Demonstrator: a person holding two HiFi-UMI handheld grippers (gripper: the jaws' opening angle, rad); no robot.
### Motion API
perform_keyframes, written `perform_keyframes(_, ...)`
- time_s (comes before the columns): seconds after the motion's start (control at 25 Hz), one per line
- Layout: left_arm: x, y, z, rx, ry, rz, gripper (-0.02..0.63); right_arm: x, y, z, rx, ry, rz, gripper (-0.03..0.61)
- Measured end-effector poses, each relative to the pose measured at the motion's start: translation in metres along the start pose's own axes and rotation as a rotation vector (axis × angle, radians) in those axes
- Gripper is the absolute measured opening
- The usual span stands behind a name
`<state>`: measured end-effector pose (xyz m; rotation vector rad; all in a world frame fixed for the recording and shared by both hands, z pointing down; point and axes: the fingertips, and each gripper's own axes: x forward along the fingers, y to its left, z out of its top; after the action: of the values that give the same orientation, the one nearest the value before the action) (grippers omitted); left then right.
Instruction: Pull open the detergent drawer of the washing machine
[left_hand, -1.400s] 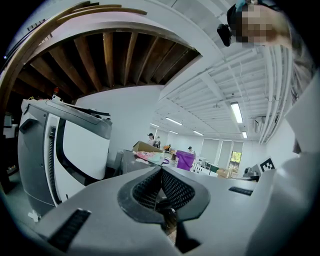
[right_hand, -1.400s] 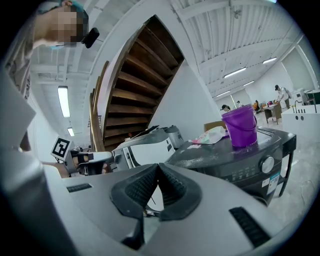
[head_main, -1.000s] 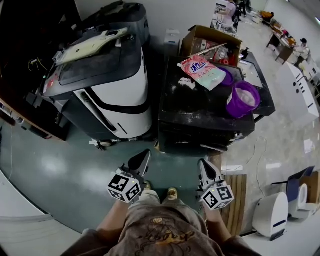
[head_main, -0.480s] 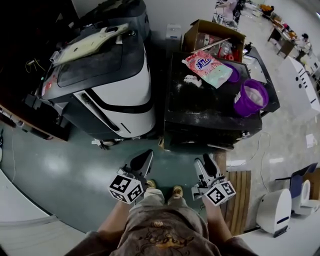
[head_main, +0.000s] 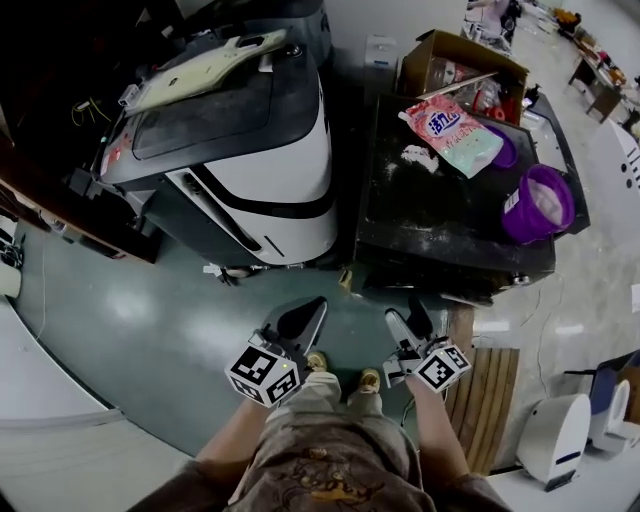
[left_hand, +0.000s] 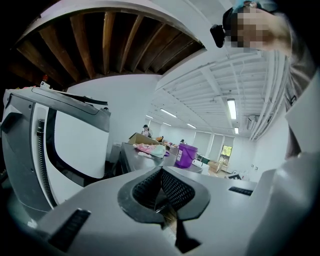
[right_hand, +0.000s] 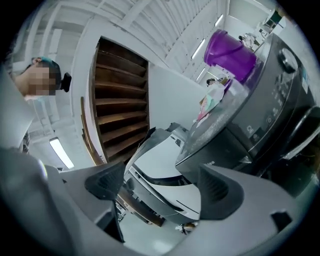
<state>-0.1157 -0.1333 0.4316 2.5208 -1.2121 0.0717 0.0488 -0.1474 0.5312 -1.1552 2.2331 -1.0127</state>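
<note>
Grey plastic jaws are held low at 6 o'clock, close to the person. The left gripper (head_main: 300, 322) is pressed together and empty. The right gripper (head_main: 408, 320) has just been opening and is spread wide with nothing between, probably readied for a handle. Farther out, at 1 o'clock, the dark washing machine (head_main: 420, 215) is found. Its drawer cannot be made out and is judged unreached. A detergent bag (head_main: 452, 135) and purple bucket (head_main: 540, 203) are left on top.
</note>
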Motion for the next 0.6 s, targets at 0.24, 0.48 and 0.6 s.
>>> perform_keyframes(0.24,-0.004,0.014,-0.007,-0.002,0.027,0.043,0.023,0.025,-0.042,-0.015,0.120,-0.016,-0.006,0.451)
perform_keyframes(0.48,-0.005,0.026,-0.014,-0.008,0.061,0.079,0.023,0.051,-0.070,-0.029,0.169,-0.020,0.035,0.451)
perform_keyframes(0.6,-0.004,0.029,-0.020,-0.016,0.075,0.083,0.023,0.068,-0.067,-0.026,0.204,-0.049,0.123,0.451)
